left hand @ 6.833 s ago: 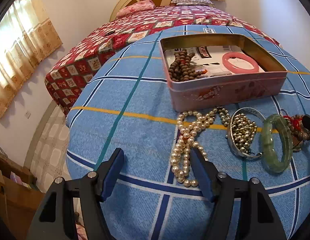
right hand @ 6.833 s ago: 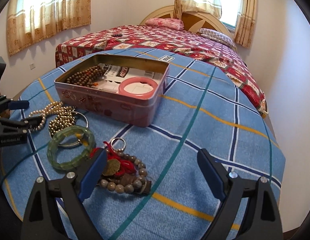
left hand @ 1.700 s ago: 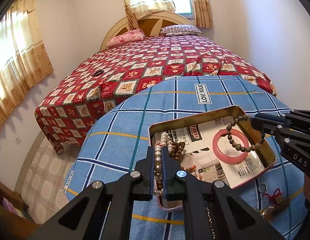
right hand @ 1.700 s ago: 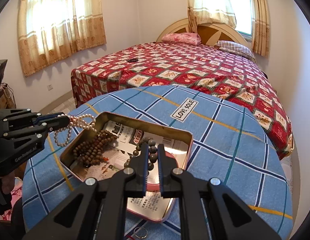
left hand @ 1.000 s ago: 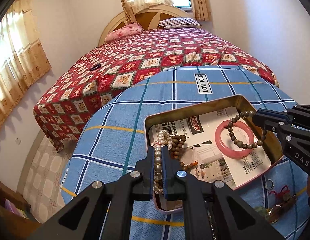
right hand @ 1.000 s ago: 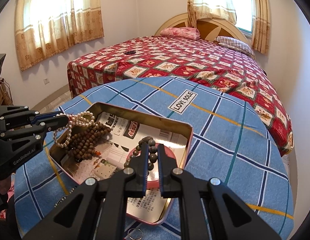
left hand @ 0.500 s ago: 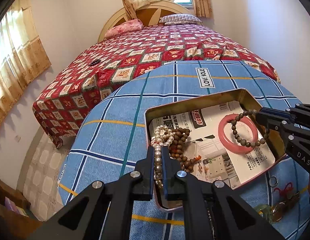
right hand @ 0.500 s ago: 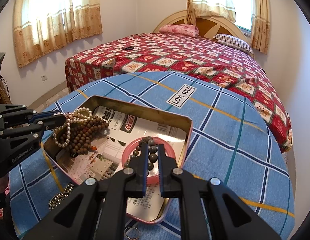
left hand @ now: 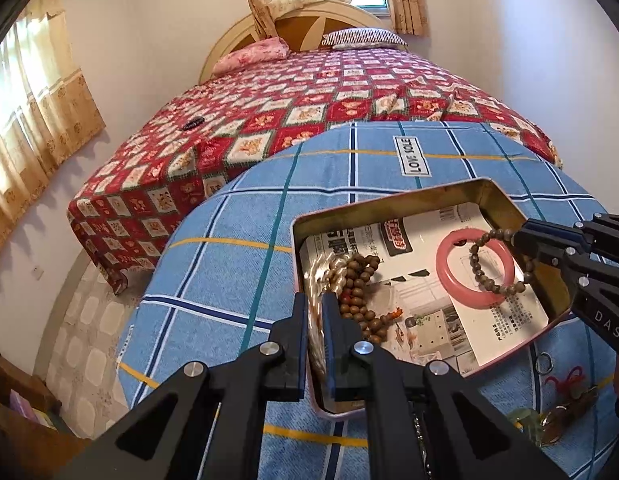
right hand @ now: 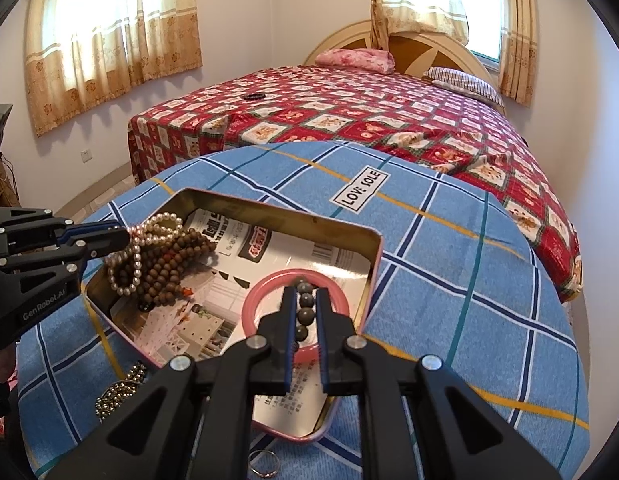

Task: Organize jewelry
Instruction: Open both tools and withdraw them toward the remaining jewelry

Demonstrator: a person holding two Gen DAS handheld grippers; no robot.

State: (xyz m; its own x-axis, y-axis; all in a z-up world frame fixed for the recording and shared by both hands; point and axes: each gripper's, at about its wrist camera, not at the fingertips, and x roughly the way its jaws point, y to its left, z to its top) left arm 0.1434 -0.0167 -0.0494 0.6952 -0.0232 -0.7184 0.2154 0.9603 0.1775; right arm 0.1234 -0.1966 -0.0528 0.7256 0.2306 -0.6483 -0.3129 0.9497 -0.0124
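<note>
An open pink tin (left hand: 393, 196) (right hand: 373, 280) lined with printed paper sits on the blue checked table. My left gripper (left hand: 315, 312) (right hand: 125, 236) is shut on a pearl necklace (right hand: 135, 256) (left hand: 315, 276), which hangs low over a brown wooden bead strand (left hand: 359, 284) (right hand: 177, 264) at the tin's left end. My right gripper (right hand: 305, 308) (left hand: 517, 238) is shut on a dark bead bracelet (left hand: 499, 262) (right hand: 305, 312), held just over a pink bangle (left hand: 475, 268) (right hand: 265, 292) at the tin's right end.
On the blue cloth near the tin lie a small metal ring (right hand: 263, 462), a gold bead chain (right hand: 117, 392), a green bangle (left hand: 523, 420) and a red-corded charm (left hand: 565, 384). A bed (right hand: 389, 112) with a red patchwork cover stands beyond the table.
Both grippers have come down from above the table toward the tin, each holding its piece. The pearls now hang down to the brown beads, and the bracelet is just above the pink bangle.
</note>
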